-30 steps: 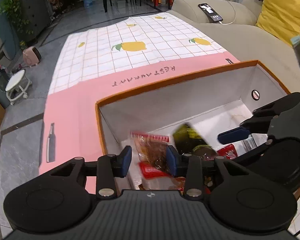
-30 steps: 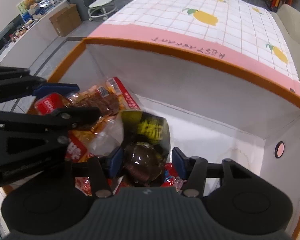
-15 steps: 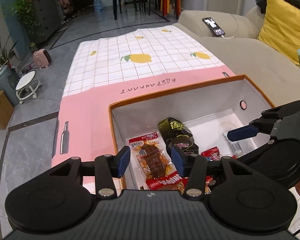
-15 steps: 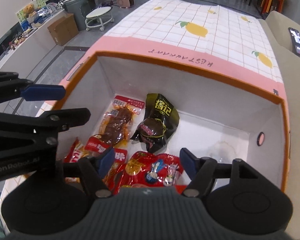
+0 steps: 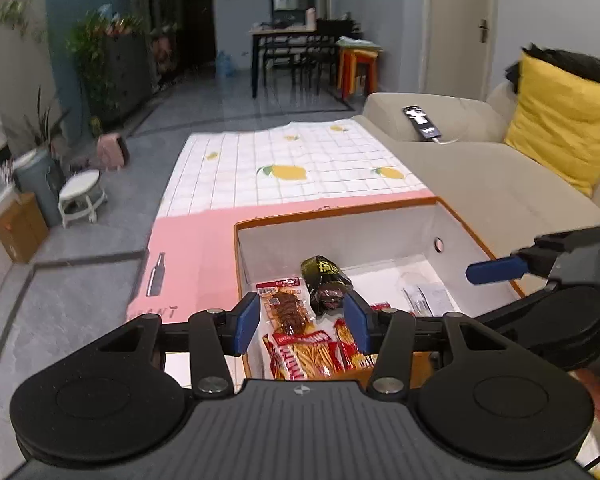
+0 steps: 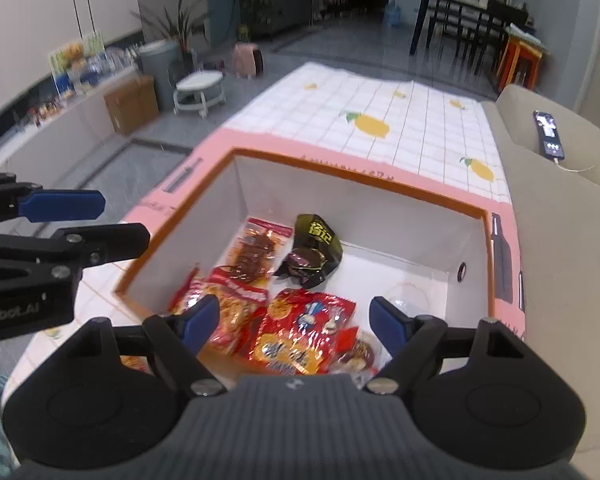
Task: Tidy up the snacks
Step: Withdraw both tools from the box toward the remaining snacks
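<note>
Snacks [image 6: 300,332] lie in the box [image 6: 380,188]; both claws [image 5: 300,322] [image 6: 296,320], just widened, hover empty.

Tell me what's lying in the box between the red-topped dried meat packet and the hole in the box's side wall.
The dark green-and-black snack pouch, then bare white box floor, in the right wrist view.

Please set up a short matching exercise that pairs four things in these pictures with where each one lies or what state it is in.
Things:
1. black and yellow packet
2. phone
3. left gripper
4. white stool

Places or states:
A. on the sofa arm, cable plugged in
B. on the floor beside the table
C. inside the orange-rimmed box, beside the clear packet of dried meat
D. open, holding nothing

Pairs: 1-C, 2-A, 3-D, 4-B
</note>
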### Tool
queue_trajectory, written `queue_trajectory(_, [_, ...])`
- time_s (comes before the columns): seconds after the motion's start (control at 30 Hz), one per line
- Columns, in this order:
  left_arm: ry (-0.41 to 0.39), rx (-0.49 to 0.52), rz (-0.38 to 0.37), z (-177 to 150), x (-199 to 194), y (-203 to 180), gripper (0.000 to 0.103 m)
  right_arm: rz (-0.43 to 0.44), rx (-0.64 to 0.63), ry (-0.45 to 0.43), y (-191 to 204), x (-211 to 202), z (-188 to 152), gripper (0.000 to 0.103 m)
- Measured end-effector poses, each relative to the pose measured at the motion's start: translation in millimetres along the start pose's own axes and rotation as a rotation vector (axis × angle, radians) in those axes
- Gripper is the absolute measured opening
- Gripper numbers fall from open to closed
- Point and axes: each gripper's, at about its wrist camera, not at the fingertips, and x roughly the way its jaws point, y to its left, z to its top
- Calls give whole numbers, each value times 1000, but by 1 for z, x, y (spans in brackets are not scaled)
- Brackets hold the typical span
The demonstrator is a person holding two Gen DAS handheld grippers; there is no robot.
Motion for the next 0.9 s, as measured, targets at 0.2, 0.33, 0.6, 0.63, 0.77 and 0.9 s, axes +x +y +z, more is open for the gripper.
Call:
queue_trajectory(0.2, [-77,-8,-12,-24,-38,-13,57,12,76,-116,1,-50,-43,77])
queue_trajectory(0.33, [-94,28,6,-44,-52,-24,57,-9,150,-156,2,-69,-81,77])
queue_trajectory(0.6, [11,-26,-80,-83,-45,-35,75,-87,197,-134,10,-68,-150,77])
queue_trajectory(0.63, [20,-11,-85,-87,-42,-39,75,-98,182,-130,11,-65,-155,77])
queue_trajectory(0.77, [83,36,-54,-97,-24,-46,75,-135,117,-108,13,-52,-167,77])
queue_trajectory(0.9, [108,22,-36,-101,-15,-38,75,-145,128,-96,5,-41,-171,73])
